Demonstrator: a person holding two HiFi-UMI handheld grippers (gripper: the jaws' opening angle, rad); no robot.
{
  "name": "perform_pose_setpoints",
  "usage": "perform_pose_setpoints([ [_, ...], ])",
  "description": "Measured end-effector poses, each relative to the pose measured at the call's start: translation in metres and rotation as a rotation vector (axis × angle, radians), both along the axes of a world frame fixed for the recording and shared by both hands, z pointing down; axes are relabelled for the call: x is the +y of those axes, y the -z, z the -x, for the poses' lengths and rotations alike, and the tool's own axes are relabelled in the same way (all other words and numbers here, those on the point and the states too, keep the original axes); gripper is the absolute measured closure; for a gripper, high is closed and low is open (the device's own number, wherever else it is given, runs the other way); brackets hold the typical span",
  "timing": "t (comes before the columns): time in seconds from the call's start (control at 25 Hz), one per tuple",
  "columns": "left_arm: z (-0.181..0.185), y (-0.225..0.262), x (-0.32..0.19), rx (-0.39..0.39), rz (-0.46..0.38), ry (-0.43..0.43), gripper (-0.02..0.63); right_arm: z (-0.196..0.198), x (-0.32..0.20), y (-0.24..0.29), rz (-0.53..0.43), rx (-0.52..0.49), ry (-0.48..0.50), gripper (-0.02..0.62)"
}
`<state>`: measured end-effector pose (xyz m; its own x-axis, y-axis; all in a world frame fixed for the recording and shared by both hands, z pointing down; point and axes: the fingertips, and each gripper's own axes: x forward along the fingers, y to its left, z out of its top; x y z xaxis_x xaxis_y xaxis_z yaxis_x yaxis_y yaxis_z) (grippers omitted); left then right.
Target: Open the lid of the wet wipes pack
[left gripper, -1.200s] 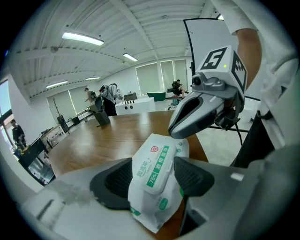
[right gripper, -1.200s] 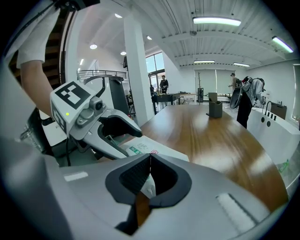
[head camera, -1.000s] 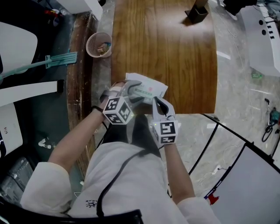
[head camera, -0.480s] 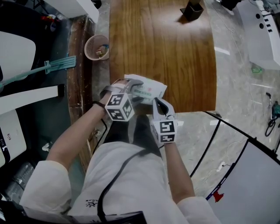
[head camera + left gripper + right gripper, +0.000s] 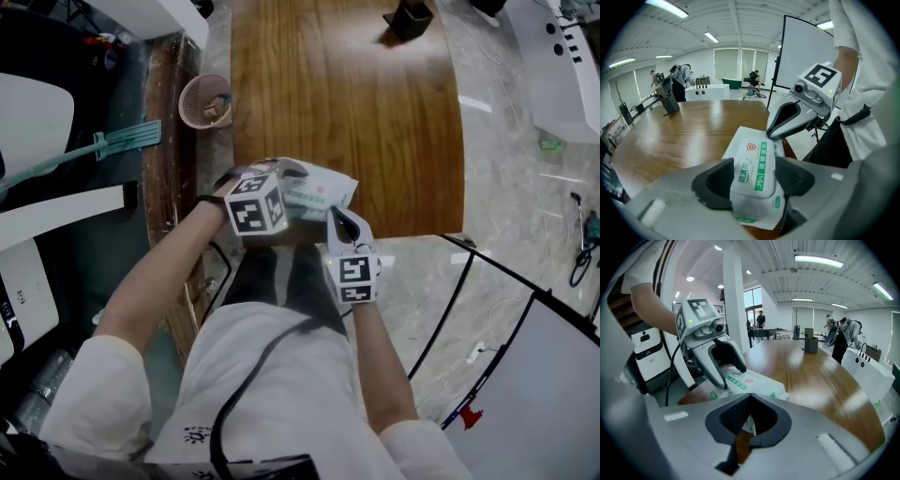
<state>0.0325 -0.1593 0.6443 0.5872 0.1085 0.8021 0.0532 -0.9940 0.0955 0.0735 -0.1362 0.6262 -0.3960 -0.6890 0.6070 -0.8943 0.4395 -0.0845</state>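
Clamping the wet wipes pack crosswise between the pads of the left claw, label up, with the flat white lid shut and sitting right between those pads. Meeting it from the opposite side, at the pack's far edge, with the right claw pressed together on a thin white sliver of it. Holding all this at the near edge of the wooden counter.

Head view from above, steeply down on the table; both gripper views low, close, facing each other; all three share the wipes pack
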Motion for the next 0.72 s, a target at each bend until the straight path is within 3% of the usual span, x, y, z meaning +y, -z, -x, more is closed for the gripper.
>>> perform_pose_setpoints([
  [0.56,-0.001,0.011,-0.005,-0.026,0.208,-0.004,0.319,0.001,0.000,-0.001,0.005,0.012,0.029,0.588],
  [0.72,-0.007,0.023,-0.014,-0.003,0.203,-0.020,0.322,0.001,0.000,-0.001,0.010,0.008,0.033,0.588],
])
